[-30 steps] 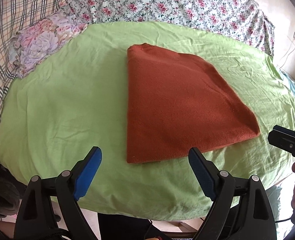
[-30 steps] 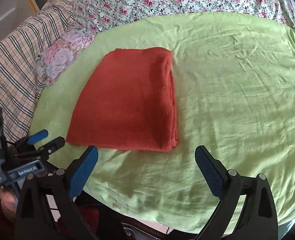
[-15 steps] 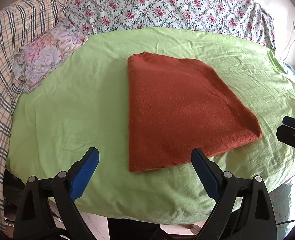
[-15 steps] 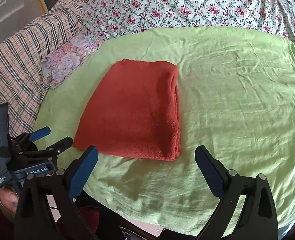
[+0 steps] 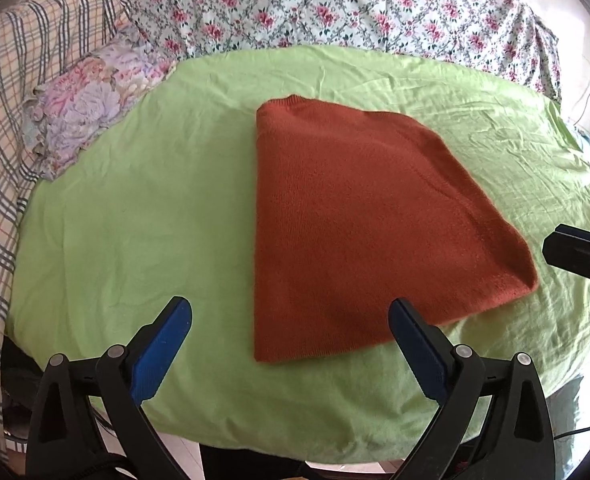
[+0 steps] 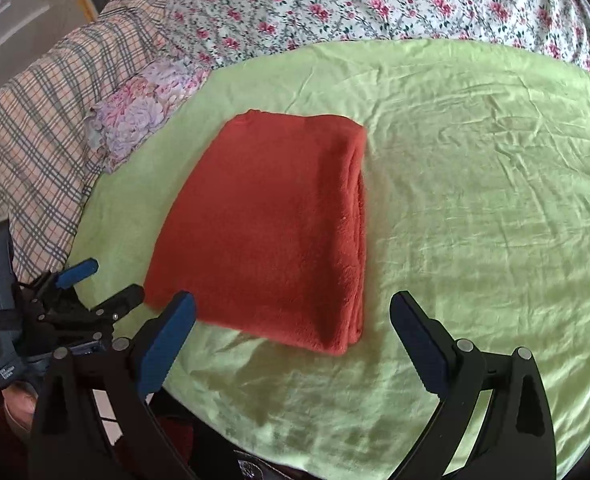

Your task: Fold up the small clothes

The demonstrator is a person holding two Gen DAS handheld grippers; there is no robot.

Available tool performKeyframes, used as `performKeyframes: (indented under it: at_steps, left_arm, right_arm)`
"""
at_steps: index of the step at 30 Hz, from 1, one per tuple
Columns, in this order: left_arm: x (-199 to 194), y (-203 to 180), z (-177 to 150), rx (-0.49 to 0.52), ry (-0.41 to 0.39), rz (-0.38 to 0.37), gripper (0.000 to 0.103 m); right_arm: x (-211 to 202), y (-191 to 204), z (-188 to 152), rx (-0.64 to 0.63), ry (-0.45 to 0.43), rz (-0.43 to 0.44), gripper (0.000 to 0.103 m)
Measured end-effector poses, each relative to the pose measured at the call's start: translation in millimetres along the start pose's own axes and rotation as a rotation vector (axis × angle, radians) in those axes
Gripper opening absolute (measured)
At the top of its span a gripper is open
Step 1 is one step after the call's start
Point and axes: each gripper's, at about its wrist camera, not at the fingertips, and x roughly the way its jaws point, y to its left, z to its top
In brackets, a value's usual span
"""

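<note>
Both claws, left (image 5: 289,322) and right (image 6: 293,318), had edged back, spread and empty, from the rust-red garment (image 6: 271,232) lying folded mid-bed on the green sheet (image 6: 475,184), folding apparently complete.

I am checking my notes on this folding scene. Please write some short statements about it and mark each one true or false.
1. The orange-red garment lies folded on the green sheet. True.
2. The left gripper is shut on the garment. False: it is open and holds nothing.
3. The right gripper is open. True.
4. The garment's stacked layers show along its right side in the right wrist view. True.
5. A small floral pillow rests on top of the garment. False: it lies apart, at the sheet's far left edge.
</note>
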Motion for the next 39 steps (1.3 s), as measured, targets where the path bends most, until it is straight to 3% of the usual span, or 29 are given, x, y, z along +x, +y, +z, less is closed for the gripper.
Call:
performKeyframes:
  at_steps: [5, 16, 39]
  left_arm:
    - [16, 1, 20, 0.004, 0.007, -0.010, 0.099]
    - [45, 7, 49, -0.030, 0.016, -0.013, 0.099]
    - [45, -9, 47, -0.021, 0.029, 0.029, 0.099]
  right_arm:
    - [19, -8, 12, 0.049, 0.025, 0.020, 0.098]
    - [53, -10, 34, 0.029, 0.070, 0.010, 0.098]
    - [66, -8, 42, 0.007, 0.071, -0.002, 0.098]
